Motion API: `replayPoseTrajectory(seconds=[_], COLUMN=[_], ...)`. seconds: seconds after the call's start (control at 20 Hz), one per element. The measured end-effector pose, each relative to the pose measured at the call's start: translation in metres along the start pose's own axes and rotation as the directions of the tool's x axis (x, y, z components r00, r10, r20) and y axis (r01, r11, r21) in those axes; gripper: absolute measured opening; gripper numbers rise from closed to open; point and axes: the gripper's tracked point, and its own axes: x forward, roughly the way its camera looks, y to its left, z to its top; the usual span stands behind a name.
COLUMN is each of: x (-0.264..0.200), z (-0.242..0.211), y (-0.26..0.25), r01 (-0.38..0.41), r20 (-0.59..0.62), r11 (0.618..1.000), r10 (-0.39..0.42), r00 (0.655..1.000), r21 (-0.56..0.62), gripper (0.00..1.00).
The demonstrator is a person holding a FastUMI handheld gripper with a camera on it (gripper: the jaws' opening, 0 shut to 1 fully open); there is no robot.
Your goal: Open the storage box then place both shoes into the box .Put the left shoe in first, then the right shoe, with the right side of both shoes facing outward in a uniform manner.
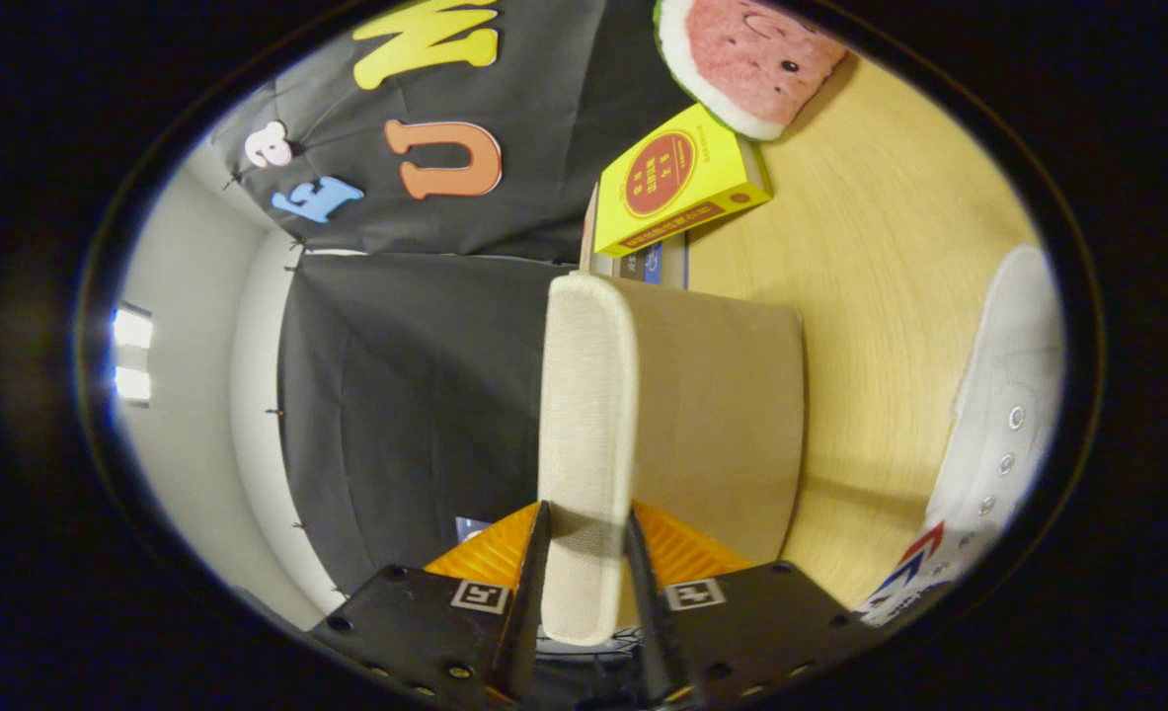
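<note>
Box lid (588,395): woven cloth, matt, coarse.
Box body (722,425): smooth matt fabric.
Table (880,276): wood-grain, satin.
Shoe (1003,415): canvas, metal eyelets.
Yellow carton (677,183): glossy card.
Watermelon toy (741,54): plush.

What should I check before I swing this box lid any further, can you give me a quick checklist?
1. Grip on the lid: ok, the gripper has both fingers pressed on its cream edge.
2. Box opened enough for a shoe: cannot tell, the inside is hidden.
3. White shoe within reach: ok, it lies on the wooden table beside the box.
4. Second shoe located: cannot tell.
5. Space behind the box: not ok, a yellow carton on a stack sits close behind it, with a watermelon toy beyond.
</note>
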Motion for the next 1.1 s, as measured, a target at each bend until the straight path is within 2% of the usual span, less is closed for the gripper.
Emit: replayPoseTrajectory(seconds=[0.1, 0.15, 0.2, 0.3, 0.45, 0.7, 0.85, 1.1], x=[-0.007, -0.011, -0.013, -0.013, -0.017, -0.010, 0.005, 0.061], z=[-0.002, 0.000, 0.000, -0.007, -0.016, -0.020, -0.020, -0.026], y=[0.005, 0.011, 0.015, 0.025, 0.062, 0.118, 0.155, 0.212], r01=[0.004, 0.008, 0.032, 0.082, 0.100, 0.177, 0.202, 0.236], r20=[0.000, 0.012, 0.020, 0.021, 0.043, 0.071, 0.091, 0.113], r11=[1.000, 1.000, 0.999, 0.995, 0.991, 0.969, 0.954, 0.938], r10=[-0.004, -0.008, -0.032, -0.081, -0.097, -0.167, -0.186, -0.214], r00=[1.000, 1.000, 0.999, 0.996, 0.994, 0.983, 0.978, 0.970], r21=[0.012, 0.012, -0.008, -0.052, -0.086, -0.171, -0.220, -0.252], gripper=[0.19, 0.14, 0.04, 0.04, 0.02, 0.03, 0.03, 0.04])
